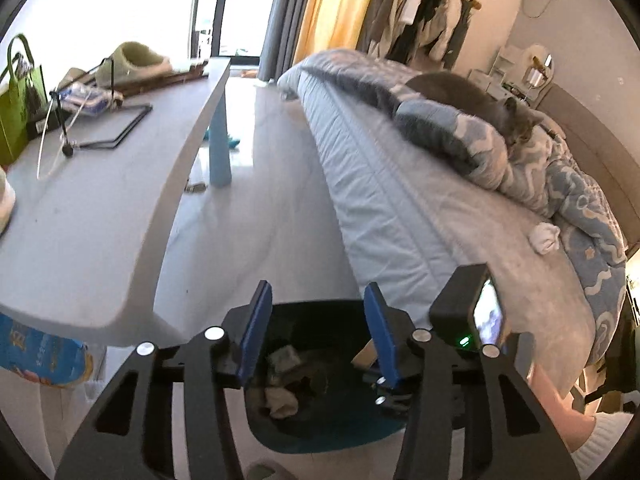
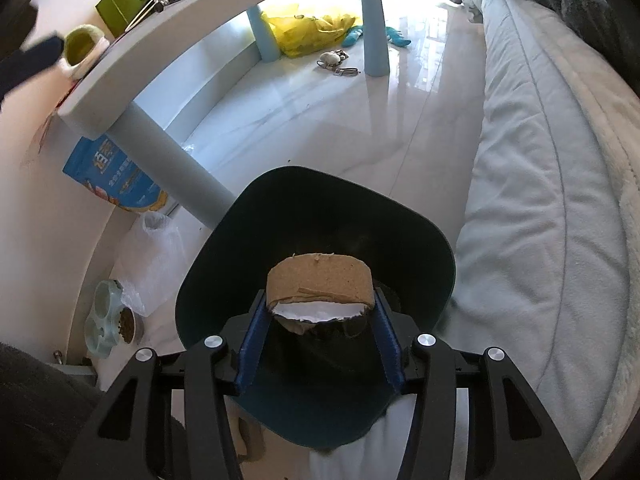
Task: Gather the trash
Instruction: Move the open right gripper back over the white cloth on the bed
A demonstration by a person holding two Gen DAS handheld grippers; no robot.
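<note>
A dark teal trash bin stands on the floor between the table and the bed. My right gripper is shut on a flattened brown cardboard roll and holds it over the bin's mouth. My left gripper is open and empty above the same bin, which holds crumpled paper trash. The right gripper's body shows at the right of the left wrist view. A white crumpled tissue lies on the bed.
A white table with blue legs stands left, with a green bag and a slipper on it. The bed with a grey cat is right. Pet bowls, plastic bags and toys lie on the floor.
</note>
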